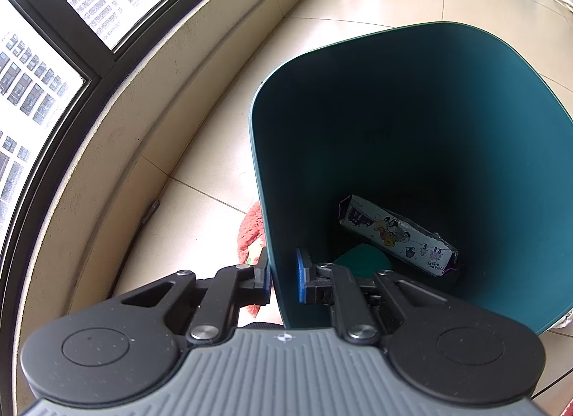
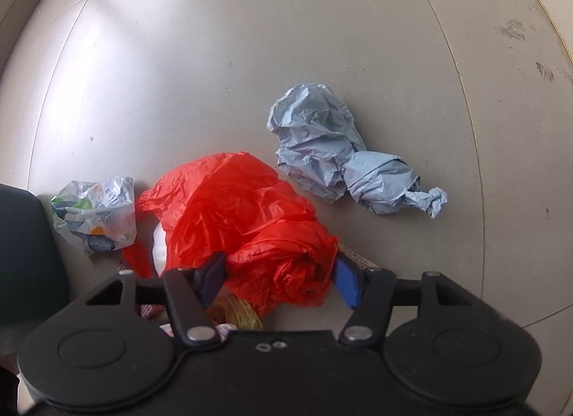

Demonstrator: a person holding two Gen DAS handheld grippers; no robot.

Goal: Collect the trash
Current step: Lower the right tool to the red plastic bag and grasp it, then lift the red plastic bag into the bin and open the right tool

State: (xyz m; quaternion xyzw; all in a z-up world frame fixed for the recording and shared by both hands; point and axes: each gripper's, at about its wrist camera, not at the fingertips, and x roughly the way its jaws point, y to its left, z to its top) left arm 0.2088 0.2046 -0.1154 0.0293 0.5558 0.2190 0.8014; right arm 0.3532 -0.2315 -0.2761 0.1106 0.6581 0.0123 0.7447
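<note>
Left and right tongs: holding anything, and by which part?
Left tongs clamp the teal bin by its near rim wall. Right tongs straddle the red plastic bag's bunched end; a firm grip cannot be told.

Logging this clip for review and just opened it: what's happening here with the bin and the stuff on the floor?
A person with a gripper in each hand is picking up litter. The left gripper is clamped on the wall of a dark green bin, which already holds a printed wrapper. The right gripper points down at the tiled floor, its jaws around a crumpled red plastic bag. A grey-blue bag and a small clear bag lie nearby.
</note>
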